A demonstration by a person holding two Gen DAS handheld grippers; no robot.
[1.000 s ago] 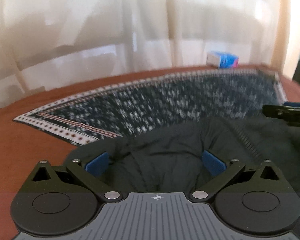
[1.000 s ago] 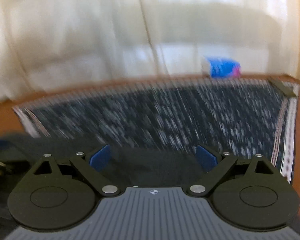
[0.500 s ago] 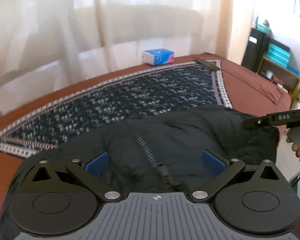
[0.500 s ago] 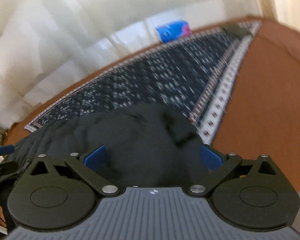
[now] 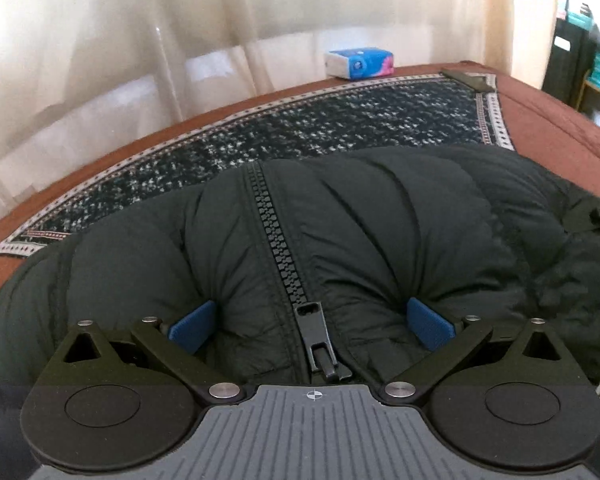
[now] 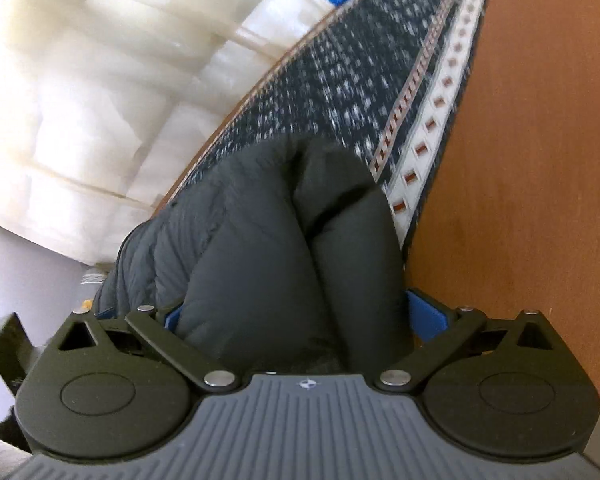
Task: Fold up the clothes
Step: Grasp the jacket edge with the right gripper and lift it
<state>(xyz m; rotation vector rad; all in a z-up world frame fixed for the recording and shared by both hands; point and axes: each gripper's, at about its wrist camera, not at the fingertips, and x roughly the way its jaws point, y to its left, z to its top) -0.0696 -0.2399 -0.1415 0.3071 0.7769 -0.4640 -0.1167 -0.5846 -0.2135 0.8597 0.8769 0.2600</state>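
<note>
The black padded jacket with a thick plastic zipper lies in a puffy heap on the dark patterned cloth with a white and red border, which is spread over the brown surface. Its zipper runs up the middle, and the zipper pull hangs just in front of the left tool. The blue pads of this tool stand wide apart, and a bulge of the jacket fills the space between them. The right tool is rolled to one side; its jaws are also wide apart, with a thick fold of the jacket between them. At the far edge of the cloth, a small blue and white box stands before the pale sheer curtain.
</note>
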